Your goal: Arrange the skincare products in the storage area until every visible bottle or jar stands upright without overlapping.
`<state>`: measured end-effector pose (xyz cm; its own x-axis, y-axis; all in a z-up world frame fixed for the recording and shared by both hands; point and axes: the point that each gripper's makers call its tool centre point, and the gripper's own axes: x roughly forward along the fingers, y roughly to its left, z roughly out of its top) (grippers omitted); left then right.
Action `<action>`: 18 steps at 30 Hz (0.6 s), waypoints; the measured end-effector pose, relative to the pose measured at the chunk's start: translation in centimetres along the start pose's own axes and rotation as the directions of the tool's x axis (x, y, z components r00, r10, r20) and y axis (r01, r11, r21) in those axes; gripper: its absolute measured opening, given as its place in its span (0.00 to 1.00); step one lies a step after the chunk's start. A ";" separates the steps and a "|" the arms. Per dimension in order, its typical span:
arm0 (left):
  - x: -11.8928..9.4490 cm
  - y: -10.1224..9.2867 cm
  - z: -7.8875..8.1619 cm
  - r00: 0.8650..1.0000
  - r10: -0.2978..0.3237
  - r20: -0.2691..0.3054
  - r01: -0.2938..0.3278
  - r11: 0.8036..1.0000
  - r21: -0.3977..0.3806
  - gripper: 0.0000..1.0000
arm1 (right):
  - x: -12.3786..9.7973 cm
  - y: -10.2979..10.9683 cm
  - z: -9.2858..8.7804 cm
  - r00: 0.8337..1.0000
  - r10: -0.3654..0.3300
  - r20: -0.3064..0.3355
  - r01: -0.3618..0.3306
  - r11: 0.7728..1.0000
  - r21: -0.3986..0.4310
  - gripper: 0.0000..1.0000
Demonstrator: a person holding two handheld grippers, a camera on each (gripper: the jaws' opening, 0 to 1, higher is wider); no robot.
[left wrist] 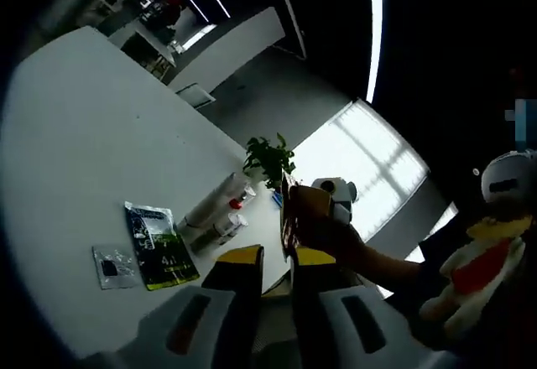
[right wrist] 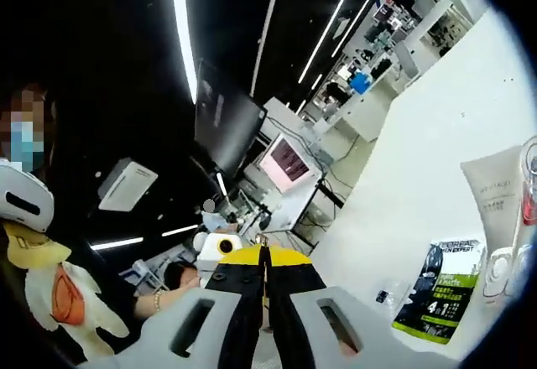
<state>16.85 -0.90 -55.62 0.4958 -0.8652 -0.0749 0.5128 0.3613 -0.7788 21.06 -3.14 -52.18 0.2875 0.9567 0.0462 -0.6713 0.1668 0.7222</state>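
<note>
Roughly, by item:

Table (left wrist: 84, 134): white and broad; it runs from the upper left of the left gripper view down toward the jaws, and fills the right side of the right gripper view.

Left gripper (left wrist: 275, 258): rises from the bottom of its view with yellow-tipped jaws set a narrow way apart — nothing between them.

Right gripper (right wrist: 264, 260): yellow tips pressed together, nothing held.

Sachet pack (left wrist: 159, 246): dark green and black box lying flat on the table, just beyond the left gripper's left jaw; in the right gripper view it sits at the lower right.

Foil packet (left wrist: 113, 266): small, silvery, flat, just beside the pack on its outer side.

Tube (left wrist: 216, 198): white, lying on its side past the pack, pointing toward the plant; in the right gripper view its pale body shows at the right edge above the pack.

Bottles (left wrist: 226, 225): two small ones, one with a red cap — both lying down, just beside the tube and close to each other.

Plant (left wrist: 270, 159): green leaves, at the table's far edge beyond the tube.

Hand (left wrist: 323, 231): a person's hand near the table edge holds a thin card-like thing; what it is I cannot tell.

Plush toy (left wrist: 482, 264): yellow, white and red, at the right of the left gripper view.
</note>
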 end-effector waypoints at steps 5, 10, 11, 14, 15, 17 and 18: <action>-0.2 0.6 0.2 0.996 0.060 0.065 -0.059 0.998 -0.021 0.06 | 0.2 -0.8 -1.1 0.999 -0.047 -0.016 0.046 0.999 -0.009 0.01; -0.9 1.6 0.5 0.985 0.131 0.113 -0.127 0.991 -0.042 0.03 | 0.5 -1.1 -1.6 0.996 -0.083 -0.025 0.082 0.996 -0.038 0.01; -0.9 1.8 0.4 0.983 0.144 0.110 -0.139 0.989 -0.052 0.03 | 0.6 -1.3 -1.7 0.995 -0.098 -0.032 0.097 0.994 -0.049 0.01; -1.0 2.1 0.3 0.979 0.172 0.107 -0.165 0.983 -0.076 0.02 | 0.6 -2.0 -2.1 0.987 -0.154 -0.050 0.148 0.983 -0.108 0.01; -1.1 2.3 0.3 0.975 0.190 0.113 -0.181 0.980 -0.083 0.02 | 0.7 -2.2 -2.1 0.983 -0.177 -0.053 0.168 0.975 -0.146 0.01; -1.1 2.4 0.3 0.971 0.208 0.114 -0.197 0.975 -0.100 0.01 | 0.9 -2.6 -2.1 0.975 -0.214 -0.052 0.198 0.957 -0.214 0.01; -1.2 2.7 0.3 0.968 0.225 0.114 -0.213 0.971 -0.109 0.00 | 1.0 -2.7 -2.3 0.969 -0.241 -0.058 0.219 0.941 -0.259 0.01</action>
<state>17.86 1.16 -57.42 0.6747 -0.7166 -0.1767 0.3160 0.4968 -0.8083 21.64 -2.09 -55.66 0.4010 0.9003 -0.1693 -0.7456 0.4281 0.5106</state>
